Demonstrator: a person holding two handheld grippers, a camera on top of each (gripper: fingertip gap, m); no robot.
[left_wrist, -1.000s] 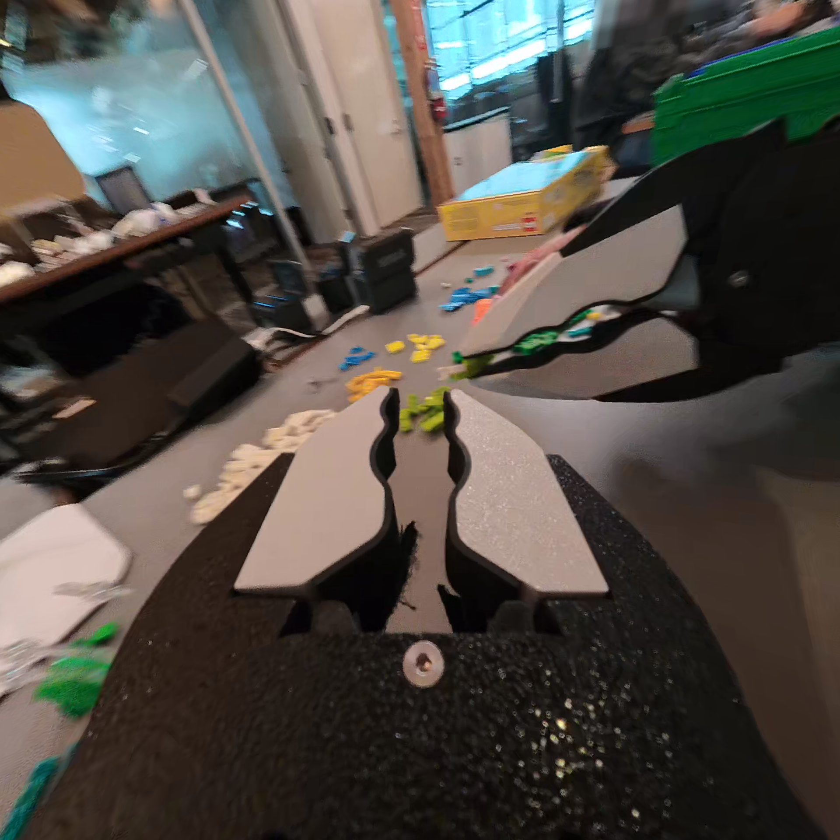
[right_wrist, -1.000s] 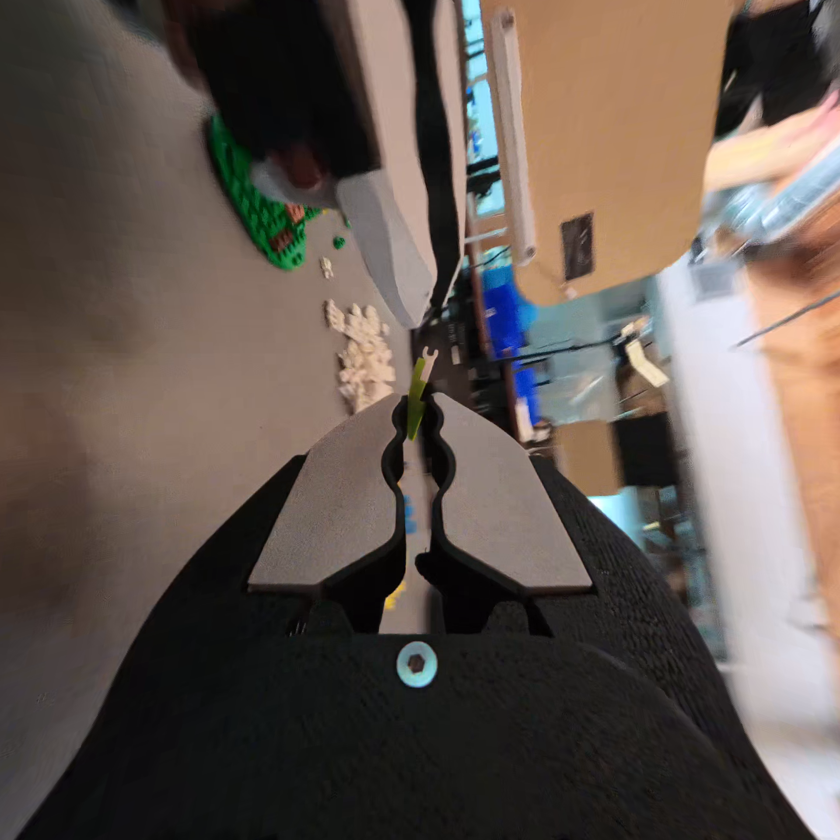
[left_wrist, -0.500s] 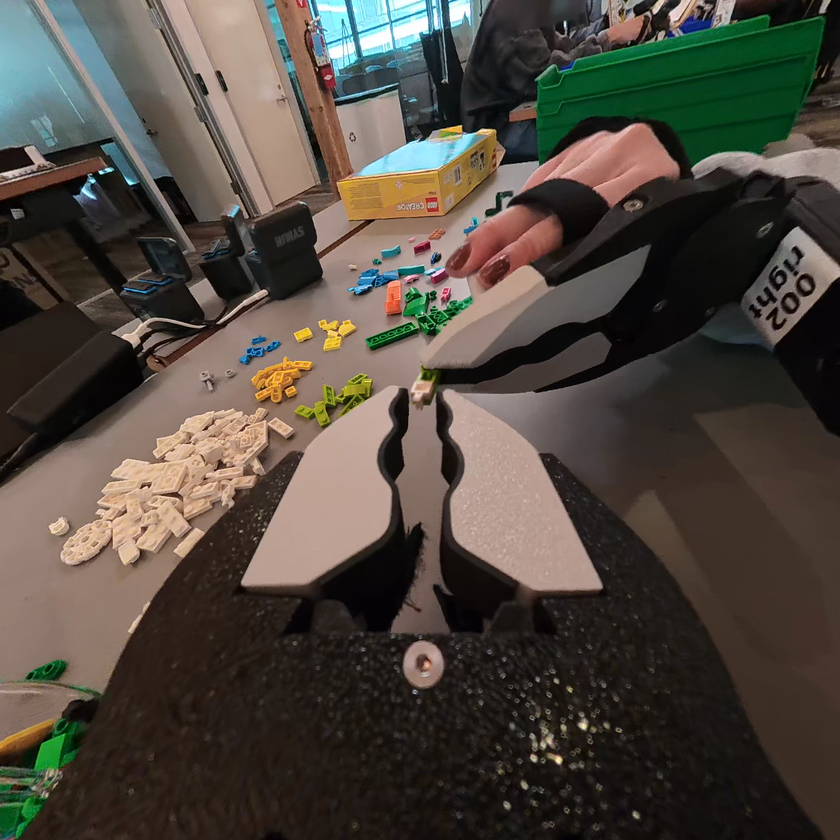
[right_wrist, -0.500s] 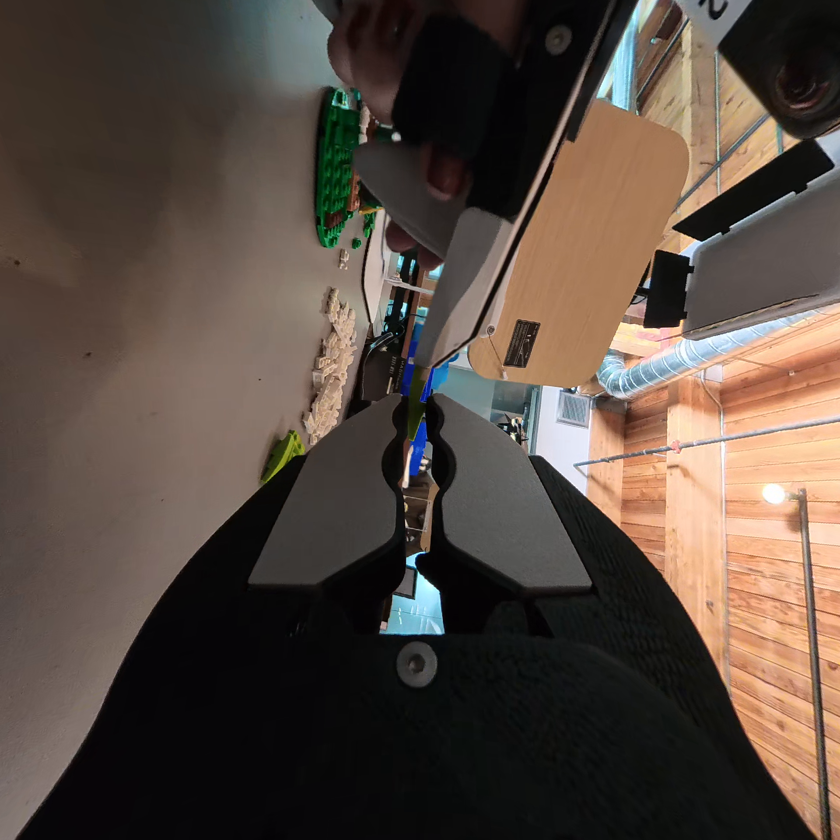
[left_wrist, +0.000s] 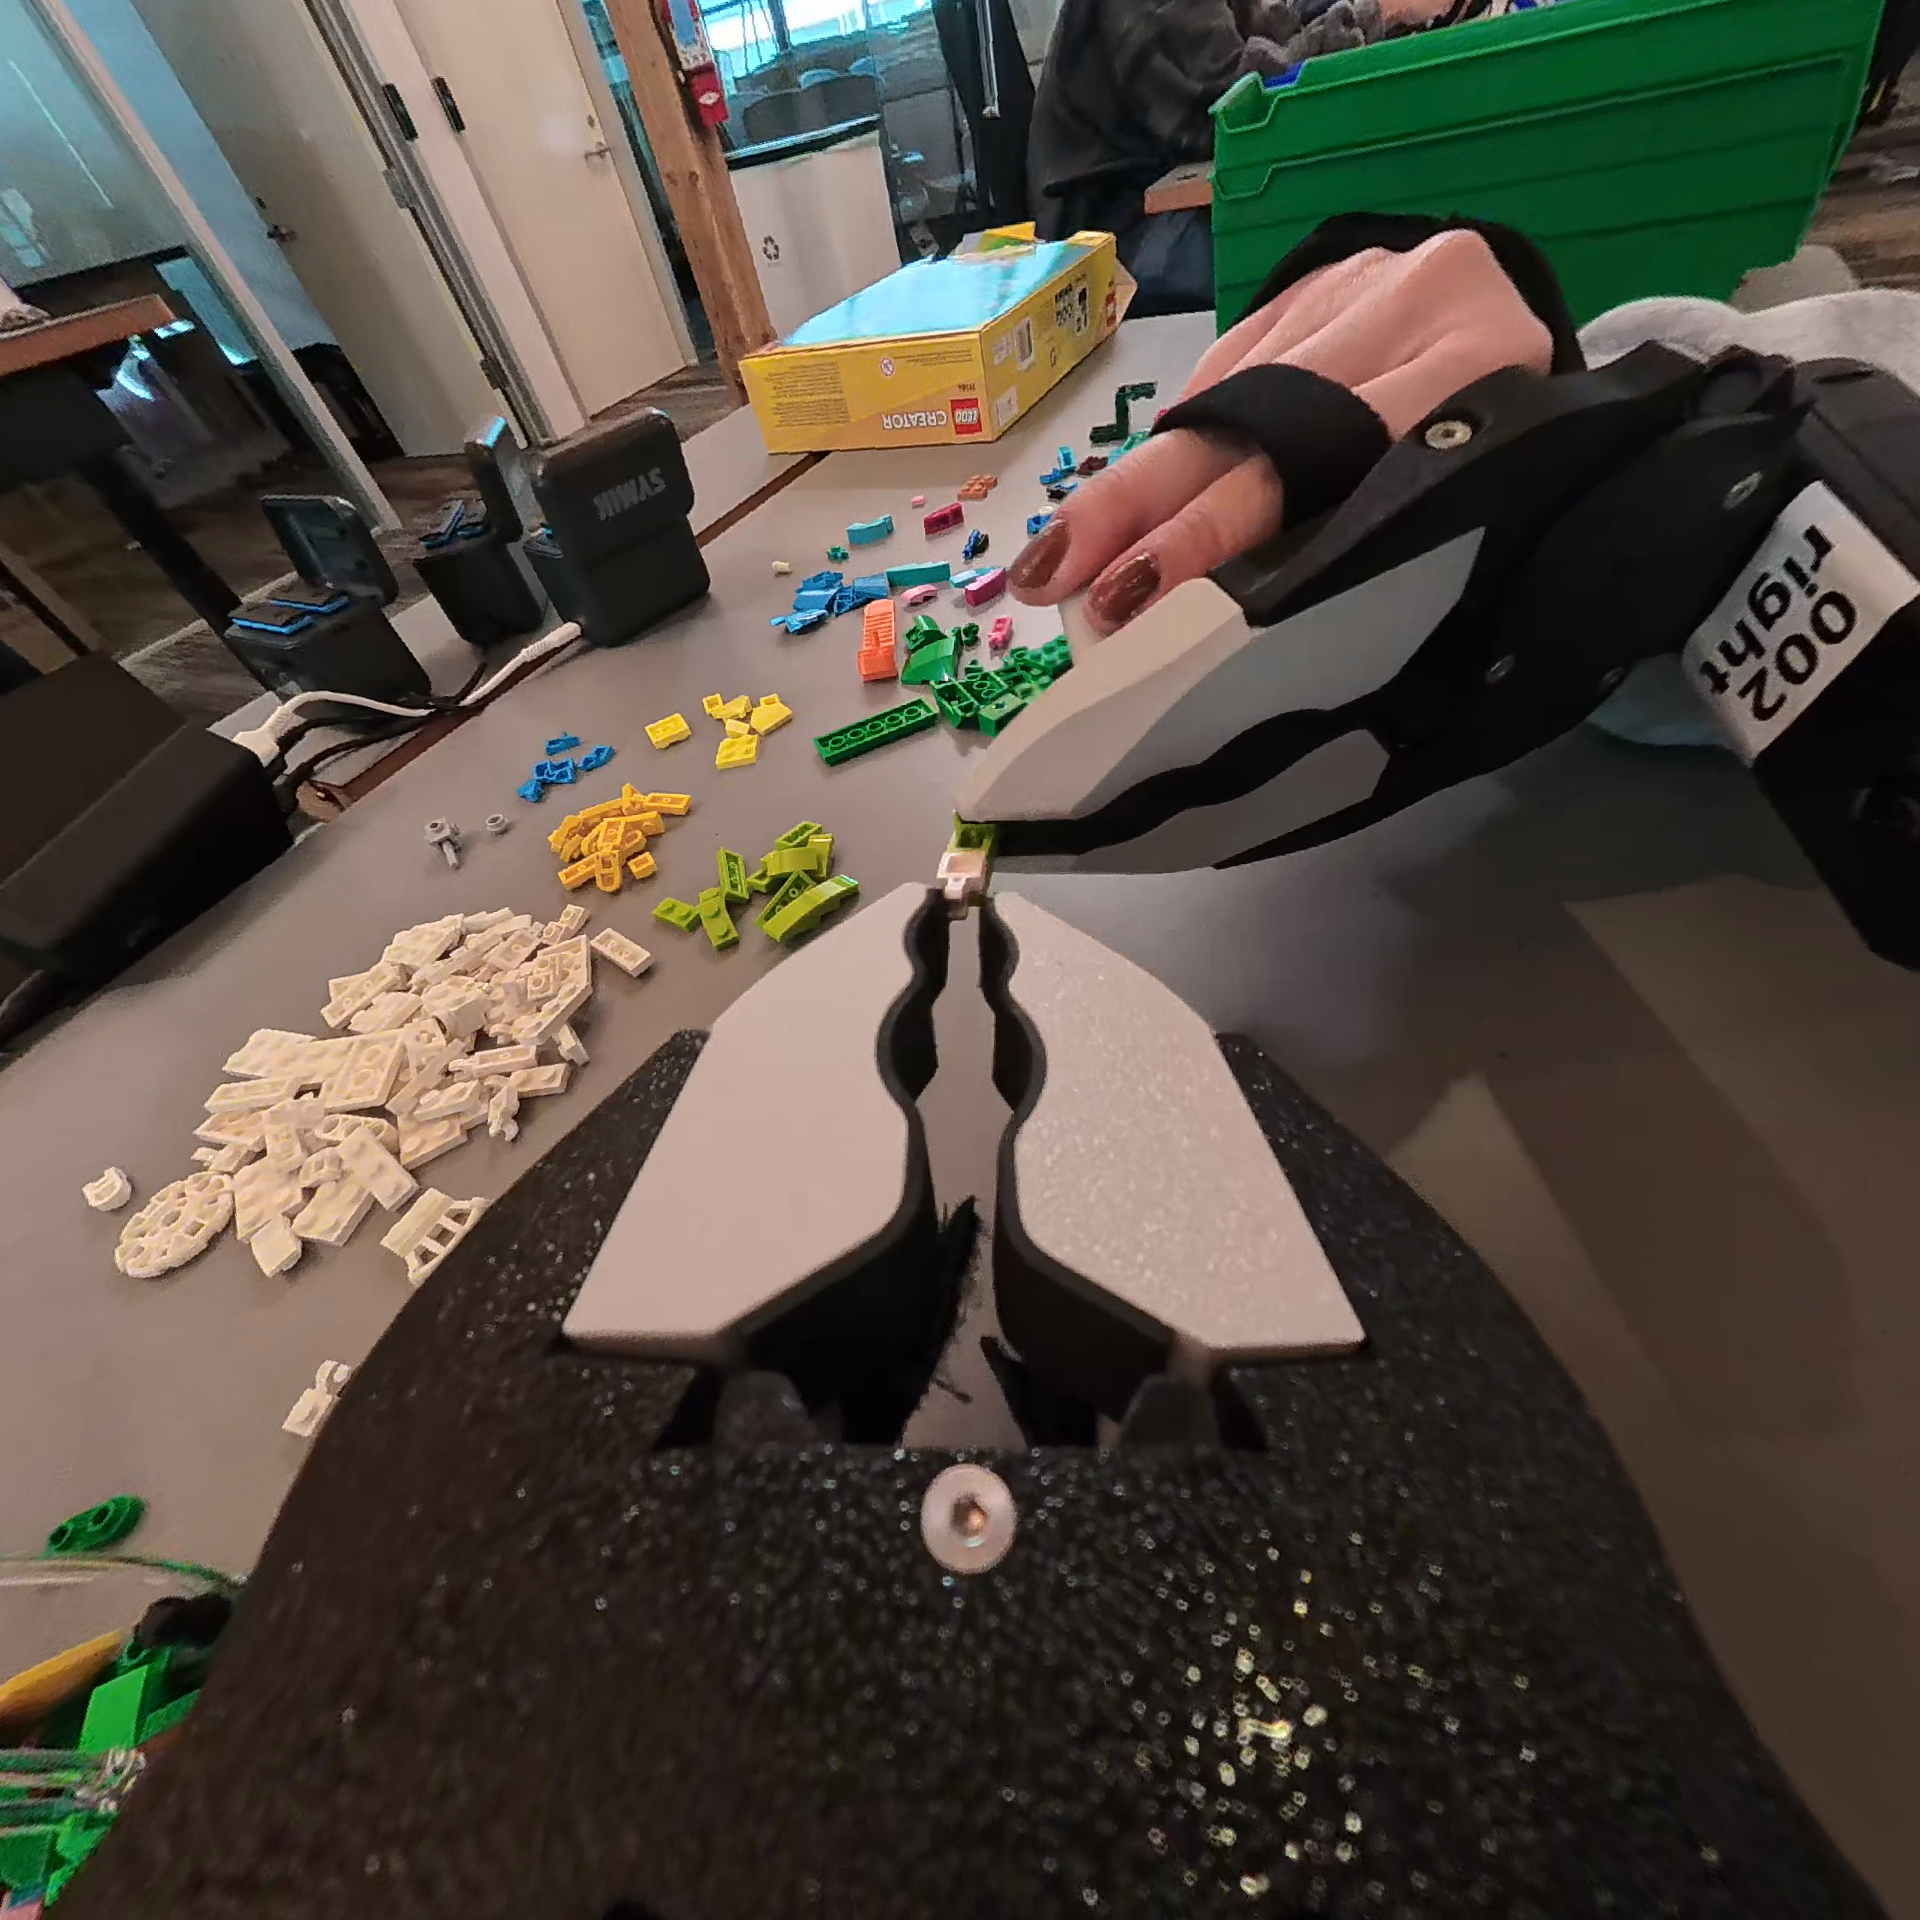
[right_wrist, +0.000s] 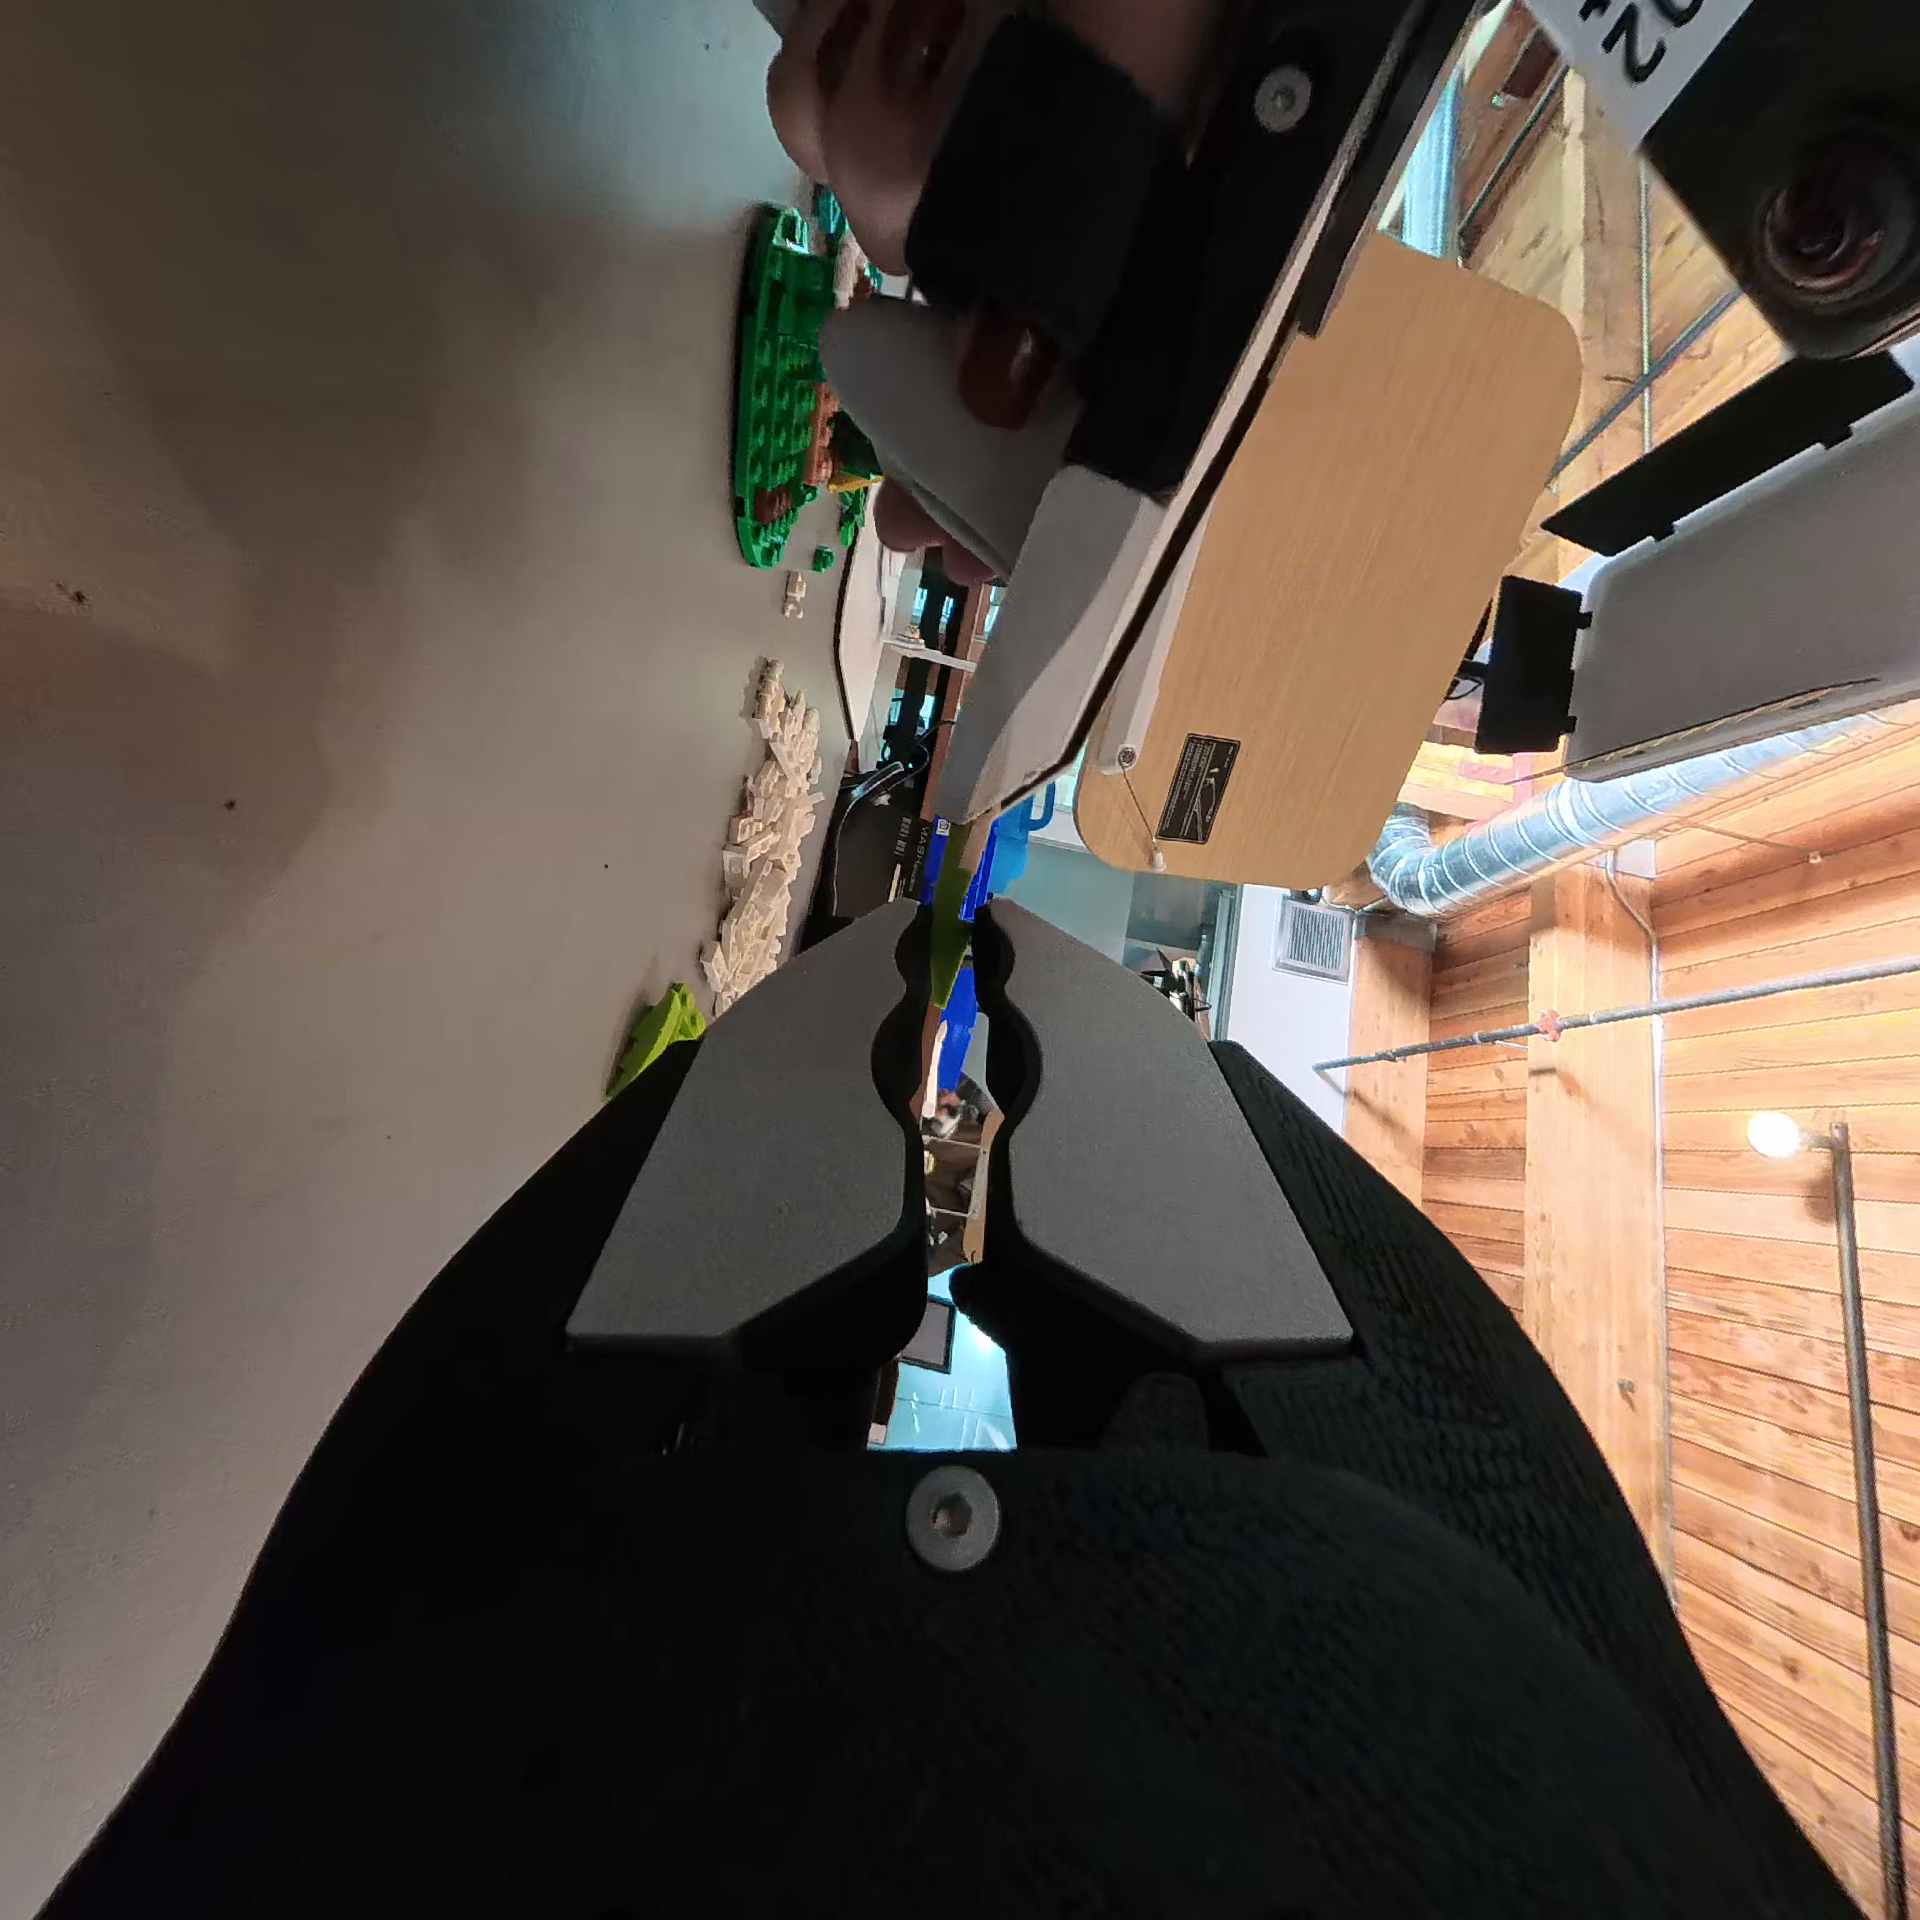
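**Two grippers meet on one small brick pair**

The left gripper (left_wrist: 958, 914) pinches a small white plastic brick piece (left_wrist: 960, 871) at its tips, jaws nearly together. The right gripper (left_wrist: 982, 831) clamps a lime-green plastic brick (left_wrist: 975, 831) joined to it. Both hang just above the grey table (left_wrist: 1299, 935), apparently so each tool can brace its own half. Sorted brick piles (left_wrist: 395, 1049) lie nearby.

Both wrist views low over table (left_wrist: 1558, 1039), facing; right view rolled sideways
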